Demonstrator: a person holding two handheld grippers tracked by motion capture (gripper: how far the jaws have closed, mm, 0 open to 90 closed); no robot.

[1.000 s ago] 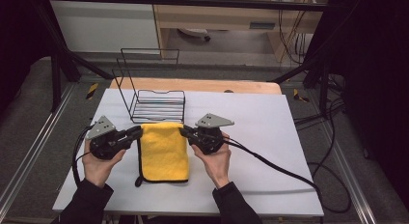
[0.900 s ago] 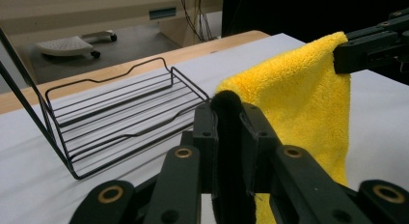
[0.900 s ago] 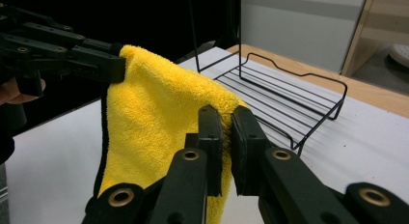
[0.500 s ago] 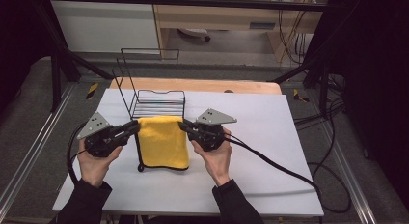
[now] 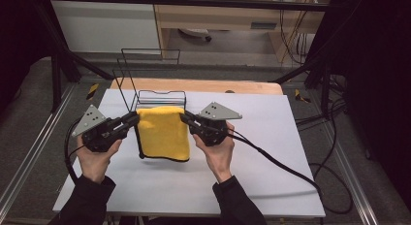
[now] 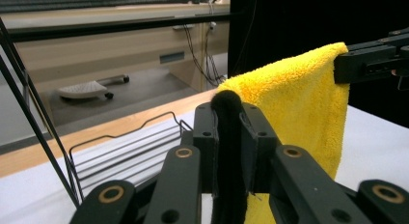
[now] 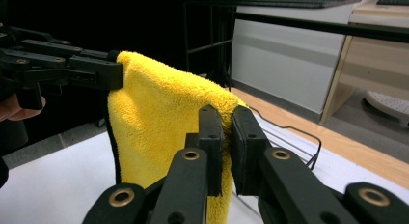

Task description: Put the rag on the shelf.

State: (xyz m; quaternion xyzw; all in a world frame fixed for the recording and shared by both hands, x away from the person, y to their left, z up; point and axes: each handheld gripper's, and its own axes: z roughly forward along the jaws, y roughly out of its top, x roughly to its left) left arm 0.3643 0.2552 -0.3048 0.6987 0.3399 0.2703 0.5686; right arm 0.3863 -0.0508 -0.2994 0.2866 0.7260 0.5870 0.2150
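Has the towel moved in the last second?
Yes. The towel, held by both claws, has been lifted off the table and carried toward the wire rack; its top edge now meets the rack's base.

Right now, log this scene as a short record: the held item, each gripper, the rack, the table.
held item: yellow towel, folded, hanging clear of the table by its top edge
left gripper: shut on the towel's top left corner
right gripper: shut on the towel's top right corner
rack: black wire, just behind the towel, nothing on it
table: white top, wooden strip along the far edge
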